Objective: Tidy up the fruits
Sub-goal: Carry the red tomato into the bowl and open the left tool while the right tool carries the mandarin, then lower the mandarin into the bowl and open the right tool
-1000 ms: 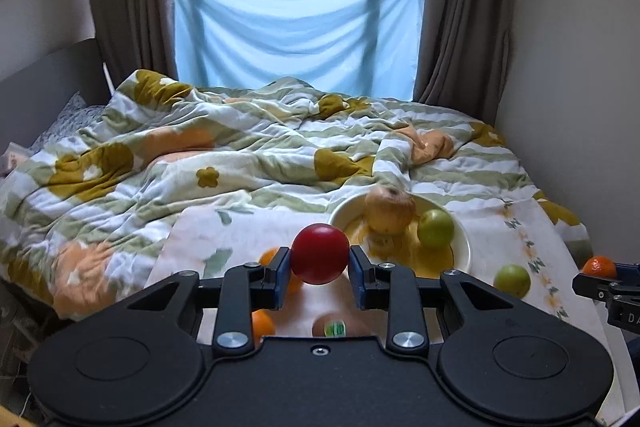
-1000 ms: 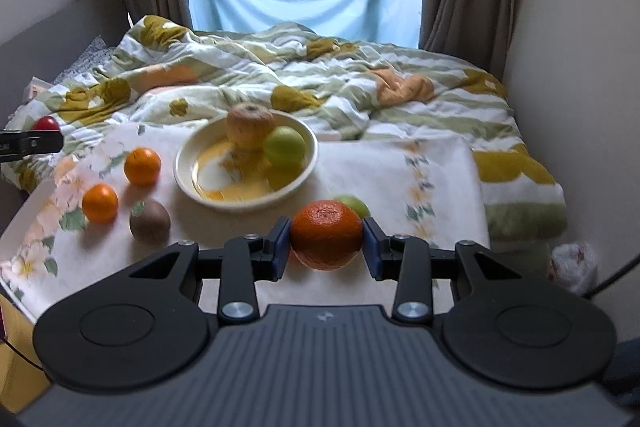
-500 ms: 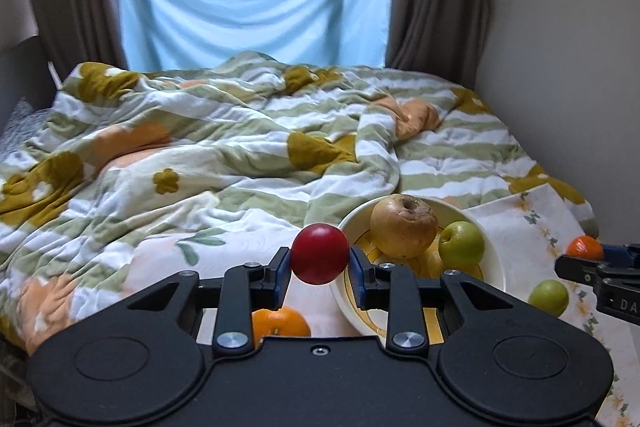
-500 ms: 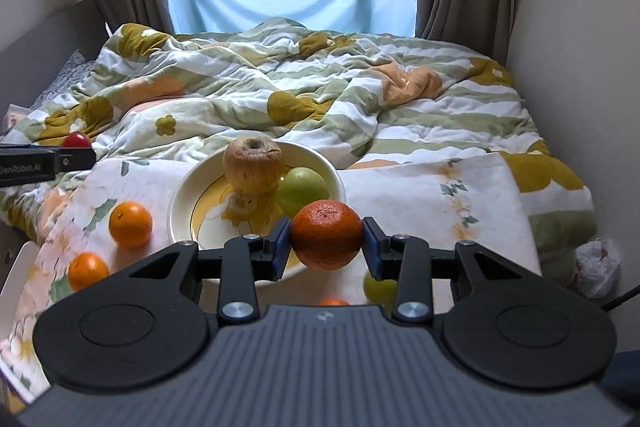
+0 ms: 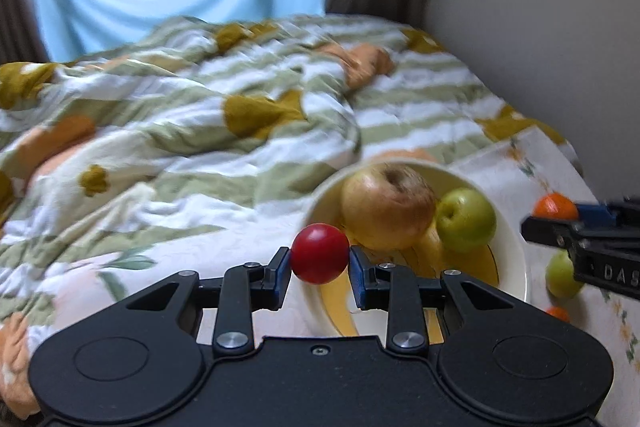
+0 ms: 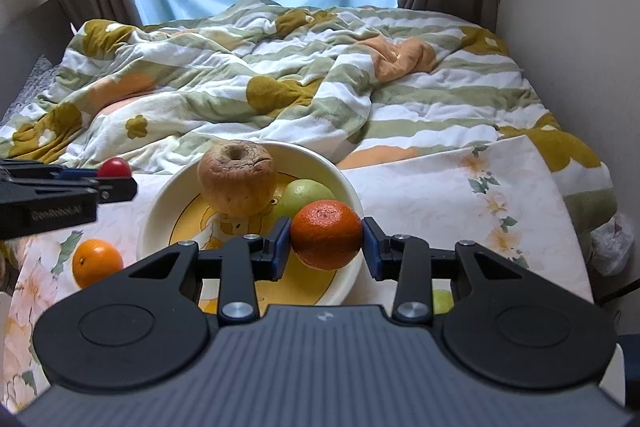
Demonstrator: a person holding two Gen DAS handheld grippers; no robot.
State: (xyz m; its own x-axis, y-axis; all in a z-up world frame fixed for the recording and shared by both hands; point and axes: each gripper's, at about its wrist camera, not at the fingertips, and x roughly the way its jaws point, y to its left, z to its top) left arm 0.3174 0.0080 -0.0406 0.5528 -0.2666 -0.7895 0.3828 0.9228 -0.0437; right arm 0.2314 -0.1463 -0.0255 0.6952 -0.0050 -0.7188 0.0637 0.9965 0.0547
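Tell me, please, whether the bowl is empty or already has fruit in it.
Not empty. The bowl holds a large brownish apple and a green apple; the orange is gripped above it, not yet in.

Motion blur smears the striped quilt behind the bowl in the left wrist view. Right of that bowl, a green fruit sits half hidden by the right gripper, itself cut off at the frame's edge.

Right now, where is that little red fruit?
The red fruit is pinched in the left gripper, at the near left rim of the bowl, beside the big wrinkled apple.
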